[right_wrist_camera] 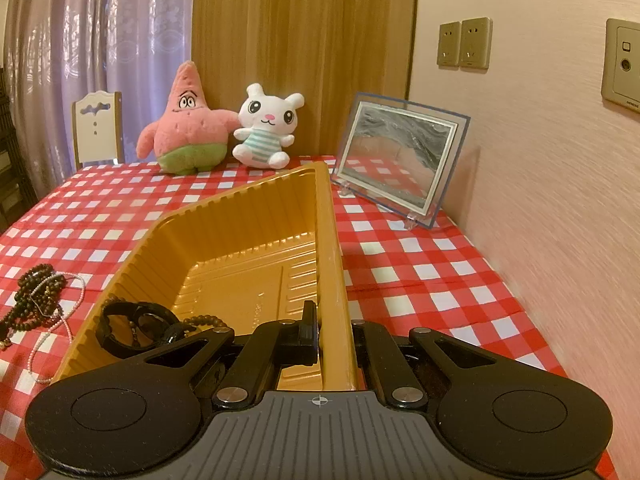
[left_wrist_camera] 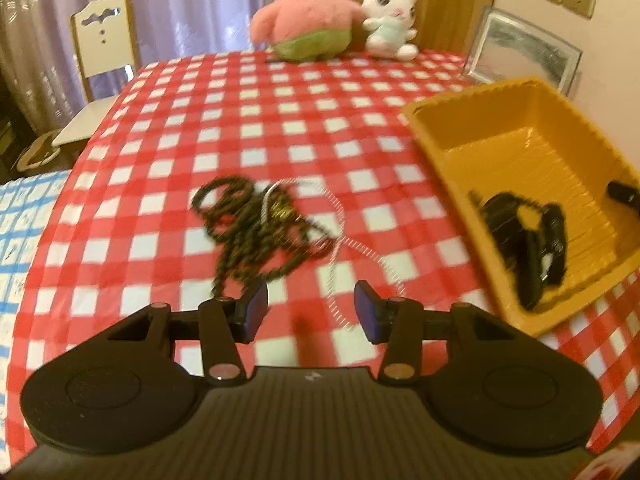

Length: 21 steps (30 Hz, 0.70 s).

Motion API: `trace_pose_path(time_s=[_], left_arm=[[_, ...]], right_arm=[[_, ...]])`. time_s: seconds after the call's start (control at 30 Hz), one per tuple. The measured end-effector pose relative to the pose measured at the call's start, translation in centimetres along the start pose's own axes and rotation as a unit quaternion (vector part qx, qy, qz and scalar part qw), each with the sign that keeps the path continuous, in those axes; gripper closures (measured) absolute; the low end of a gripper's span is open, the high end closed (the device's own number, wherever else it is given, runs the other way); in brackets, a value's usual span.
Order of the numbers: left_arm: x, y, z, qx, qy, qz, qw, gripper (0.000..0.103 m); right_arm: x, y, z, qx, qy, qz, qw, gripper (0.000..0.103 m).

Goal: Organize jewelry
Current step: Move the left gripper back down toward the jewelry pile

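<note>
A tangle of dark bead necklaces lies on the red checked tablecloth, with a thin pale bead chain looped through it. My left gripper hovers just short of that pile, open, with only cloth and a bit of the pale chain below its jaws. To the right stands a yellow plastic tray holding black bangles and beads. My right gripper is shut on the near right wall of the tray, one finger inside and one outside. A black bangle rests in the tray's near left corner.
A pink star plush and a white rabbit plush sit at the table's far edge. A framed picture leans by the pink wall on the right. A white chair stands beyond the table's left side.
</note>
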<state>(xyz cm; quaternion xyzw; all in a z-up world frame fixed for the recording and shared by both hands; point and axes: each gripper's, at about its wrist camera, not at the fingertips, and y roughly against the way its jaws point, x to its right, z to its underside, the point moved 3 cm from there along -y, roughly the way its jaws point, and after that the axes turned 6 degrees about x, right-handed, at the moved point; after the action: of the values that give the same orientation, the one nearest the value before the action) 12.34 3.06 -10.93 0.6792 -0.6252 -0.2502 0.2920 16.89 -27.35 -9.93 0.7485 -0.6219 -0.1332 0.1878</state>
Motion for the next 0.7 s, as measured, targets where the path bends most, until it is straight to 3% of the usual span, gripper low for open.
trace_pose_path(time_s=[0.3,0.57,0.7], left_arm=[[-0.4,-0.4,2.5,-0.027,-0.002,-0.009,0.9996,0.063],[-1.3,-1.5,2.3,-0.026,0.002,-0.025,0.9994,0.074],[-2.2,-2.3,2.4,-0.032,0.022,-0.031,0.9988,0.075]], right_arm=[[0.0,0.0,0.0,0.000,0.000,0.000,1.000,0.099],[0.0,0.0,0.0,0.000,0.001,0.000,1.000,0.099],[0.0,0.0,0.0,0.000,0.000,0.000,1.000,0.099]])
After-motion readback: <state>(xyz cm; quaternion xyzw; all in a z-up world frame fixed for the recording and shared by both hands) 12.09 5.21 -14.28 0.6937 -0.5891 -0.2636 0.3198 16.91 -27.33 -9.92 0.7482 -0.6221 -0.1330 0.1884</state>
